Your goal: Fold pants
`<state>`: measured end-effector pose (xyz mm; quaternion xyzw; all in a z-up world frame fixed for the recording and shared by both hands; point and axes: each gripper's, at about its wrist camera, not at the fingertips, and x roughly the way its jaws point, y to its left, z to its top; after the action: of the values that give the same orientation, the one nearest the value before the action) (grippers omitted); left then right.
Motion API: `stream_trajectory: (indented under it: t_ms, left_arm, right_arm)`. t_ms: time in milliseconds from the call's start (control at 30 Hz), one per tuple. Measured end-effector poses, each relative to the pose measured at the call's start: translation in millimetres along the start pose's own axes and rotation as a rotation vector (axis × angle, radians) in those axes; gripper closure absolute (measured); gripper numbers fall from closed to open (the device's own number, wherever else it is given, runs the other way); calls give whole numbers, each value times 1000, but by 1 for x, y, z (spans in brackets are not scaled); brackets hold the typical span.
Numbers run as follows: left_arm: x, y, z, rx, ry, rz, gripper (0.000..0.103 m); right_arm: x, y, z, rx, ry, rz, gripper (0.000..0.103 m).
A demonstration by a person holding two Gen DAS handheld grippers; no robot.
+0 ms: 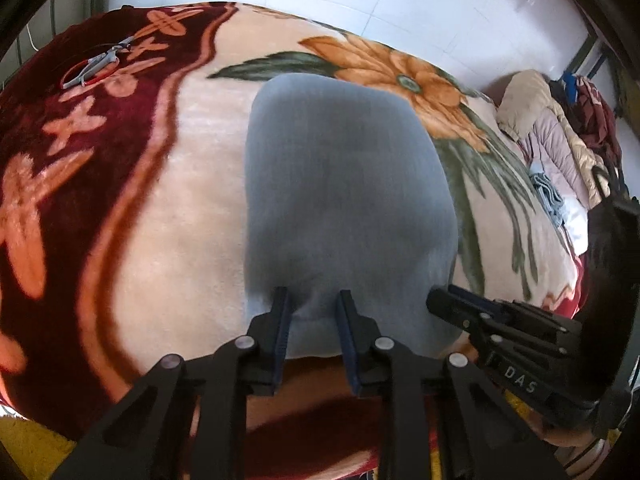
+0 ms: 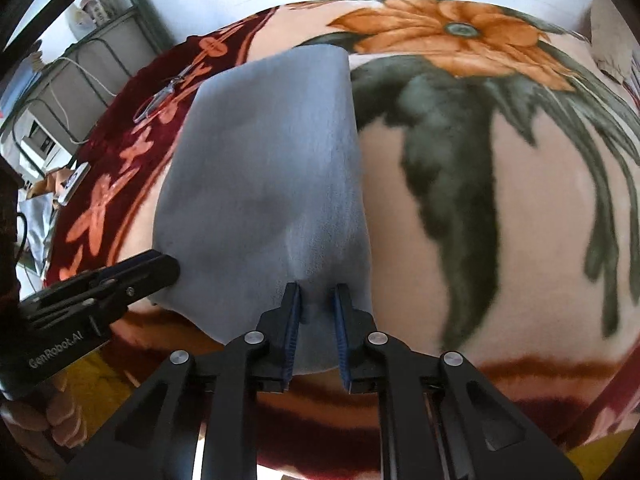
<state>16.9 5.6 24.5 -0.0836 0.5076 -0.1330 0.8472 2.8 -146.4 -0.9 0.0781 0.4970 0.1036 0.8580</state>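
Grey-blue pants (image 1: 344, 200) lie folded narrow on floral blanket (image 1: 192, 168) | left tool (image 1: 312, 300) and right tool (image 2: 316, 292) each clamped on near pants edge | judged midway: another fold left | scissors (image 1: 96, 62) beyond pants

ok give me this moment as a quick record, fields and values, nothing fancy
surface: floral blanket
garment: grey-blue pants, folded, lying flat
left claw: partly closed, near edge of pants between fingers
right claw: partly closed, same near edge
claws: side by side along that edge
also on blanket: scissors, far left
beyond blanket: clothes pile
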Motion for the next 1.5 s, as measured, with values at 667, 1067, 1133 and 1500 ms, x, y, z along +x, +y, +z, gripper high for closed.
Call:
stream_trajectory:
  t_ms: [667,1067,1133,1500]
  left_arm:
    - [37,8,85,21,-78,0,79]
    - [15,0,65,36,-82,61,59]
    - [5,-2,57,28,-83,75,56]
    - [-28,-3,3,-9,-87,186,29]
  right_arm:
    - [30,-3,59,-25,-151,28,87]
    - [-14,-2,48,12,-197,47,78]
    - [-24,-1,42,12,-202,45,70]
    - [-42,13,-7,-21,-205,8,61]
